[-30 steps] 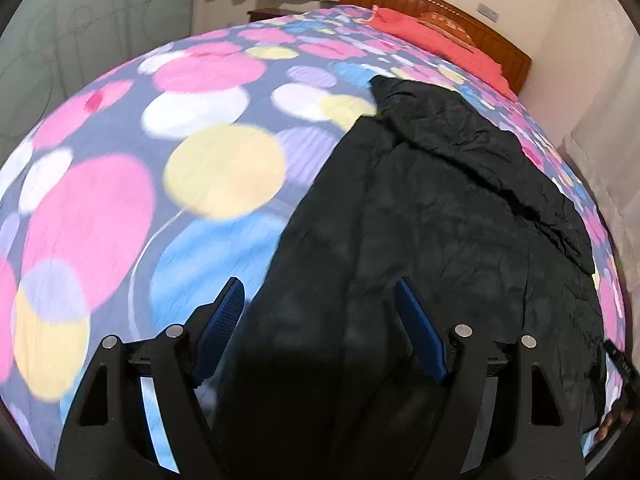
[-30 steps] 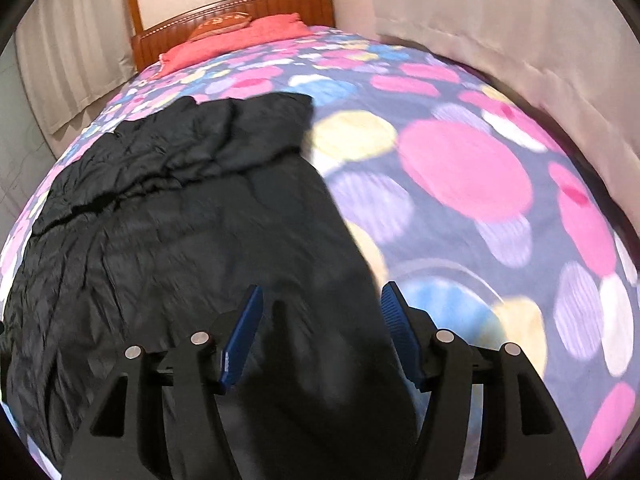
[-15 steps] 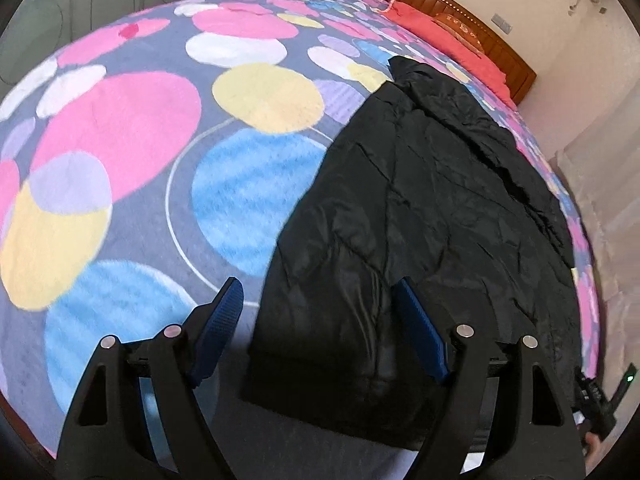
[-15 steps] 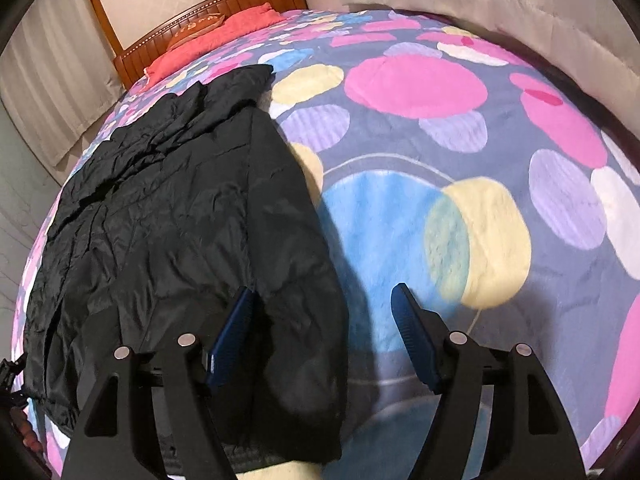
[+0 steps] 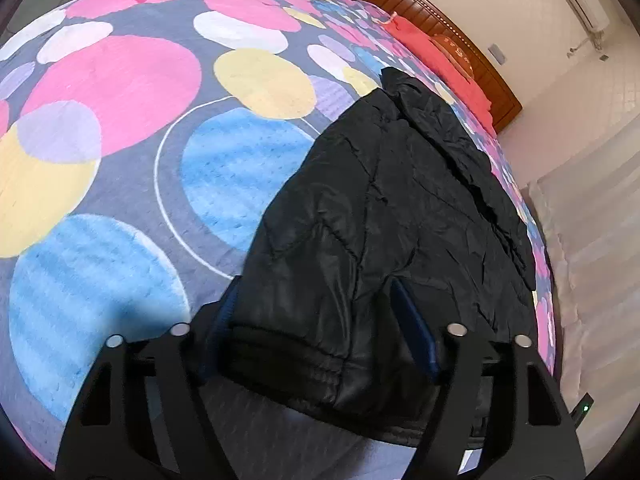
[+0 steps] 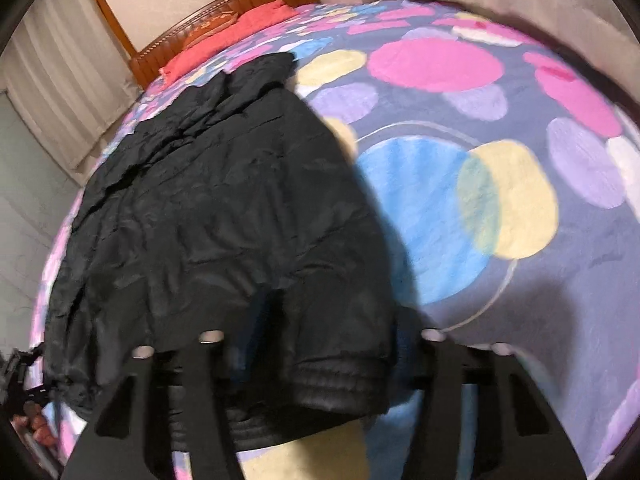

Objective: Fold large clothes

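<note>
- The black jacket (image 5: 392, 208) lies lengthwise on the bed (image 5: 120, 160), spread over the dotted blanket, collar end toward the wooden headboard (image 5: 452, 36) and red pillow (image 5: 436, 56), ribbed hem toward me at the near edge.
- My left claw (image 5: 320, 328) straddles the hem's left corner. Its jaws are closing with the padded fabric between them, but I see no pad pressing on the cloth yet, so I count nothing as held.
- My right claw (image 6: 316, 344) sits over the hem's right corner (image 6: 340, 376). Those jaws are closing too, with cloth between them. The right wrist view is smeared by blur and I cannot tell whether the pads have bitten.
- I judge the step in hand to be the grasp of both bottom corners, the opening of the first fold. The jacket looks flat and unfolded.
- The next move calls for both claws to finish pinching through the hem band, catching both layers, then lifting together and carrying the hem toward the collar.
- The shell looks slick and puffy; I expect a shallow pinch could slip, so I want the band deep in the jaws before lifting.
</note>
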`<move>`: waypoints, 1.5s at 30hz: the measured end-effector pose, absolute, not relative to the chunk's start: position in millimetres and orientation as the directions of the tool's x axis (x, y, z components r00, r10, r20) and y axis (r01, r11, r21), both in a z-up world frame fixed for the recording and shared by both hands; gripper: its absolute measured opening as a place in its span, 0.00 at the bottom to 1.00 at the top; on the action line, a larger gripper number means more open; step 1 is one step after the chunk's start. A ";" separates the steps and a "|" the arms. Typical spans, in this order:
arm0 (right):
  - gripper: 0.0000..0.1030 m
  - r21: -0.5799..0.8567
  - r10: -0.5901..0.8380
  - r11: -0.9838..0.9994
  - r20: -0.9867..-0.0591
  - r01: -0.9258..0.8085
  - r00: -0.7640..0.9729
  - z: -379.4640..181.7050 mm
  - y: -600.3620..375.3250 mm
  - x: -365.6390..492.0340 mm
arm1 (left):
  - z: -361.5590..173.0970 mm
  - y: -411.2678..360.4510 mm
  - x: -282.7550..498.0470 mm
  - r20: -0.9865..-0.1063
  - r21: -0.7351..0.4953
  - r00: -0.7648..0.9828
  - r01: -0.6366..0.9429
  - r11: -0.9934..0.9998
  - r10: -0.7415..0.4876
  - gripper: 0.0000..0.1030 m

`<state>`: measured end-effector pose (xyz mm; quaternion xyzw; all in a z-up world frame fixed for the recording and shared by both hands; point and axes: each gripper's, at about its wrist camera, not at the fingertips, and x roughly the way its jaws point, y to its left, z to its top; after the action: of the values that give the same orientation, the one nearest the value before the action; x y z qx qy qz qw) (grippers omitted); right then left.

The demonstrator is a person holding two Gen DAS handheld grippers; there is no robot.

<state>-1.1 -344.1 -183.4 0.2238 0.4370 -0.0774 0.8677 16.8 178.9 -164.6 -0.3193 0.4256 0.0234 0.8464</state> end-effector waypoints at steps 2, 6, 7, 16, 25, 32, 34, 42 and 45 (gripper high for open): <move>0.44 0.314 0.056 0.891 -0.792 0.327 0.608 -183.2 -340.8 -1.5 | -165.8 181.9 13.7 -0.732 -0.529 0.640 -0.318 0.787 -0.234 0.61; 0.44 0.334 0.069 0.884 -0.786 0.327 0.615 -183.5 -342.4 -2.1 | -166.3 186.9 10.1 -0.727 -0.546 0.640 -0.322 0.773 -0.247 0.61; 0.44 0.342 0.075 0.881 -0.784 0.327 0.616 -183.7 -343.6 -2.5 | -166.6 187.5 9.4 -0.726 -0.549 0.641 -0.324 0.770 -0.248 0.61; 0.51 0.343 0.066 0.878 -0.778 0.334 0.625 -184.6 -337.5 -3.7 | -167.0 174.0 8.7 -0.725 -0.525 0.642 -0.284 0.802 -0.247 0.50; 0.22 0.445 0.143 0.834 -0.745 0.327 0.651 -182.7 -342.9 -11.7 | -157.8 170.5 4.4 -0.703 -0.527 0.667 -0.256 0.810 -0.246 0.18; 0.17 0.494 0.185 0.813 -0.721 0.309 0.667 -174.2 -344.3 -21.7 | -140.1 174.0 -8.6 -0.667 -0.545 0.698 -0.221 0.809 -0.259 0.14; 0.17 0.493 0.187 0.816 -0.719 0.302 0.669 -170.7 -343.3 -25.6 | -136.2 175.1 -12.8 -0.662 -0.547 0.702 -0.213 0.809 -0.263 0.14; 0.16 0.499 0.201 0.818 -0.713 0.286 0.671 -163.3 -343.5 -38.9 | -127.2 176.2 -35.9 -0.663 -0.540 0.701 -0.205 0.816 -0.263 0.13; 0.16 0.516 0.218 0.813 -0.700 0.271 0.680 -159.0 -344.2 -41.8 | -121.1 177.0 -40.5 -0.658 -0.545 0.704 -0.200 0.814 -0.267 0.13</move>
<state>-41.8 -344.2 -159.0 0.3058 0.3999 -0.0153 0.8639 -40.5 177.0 -121.1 -0.3040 0.3839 -0.0194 0.8717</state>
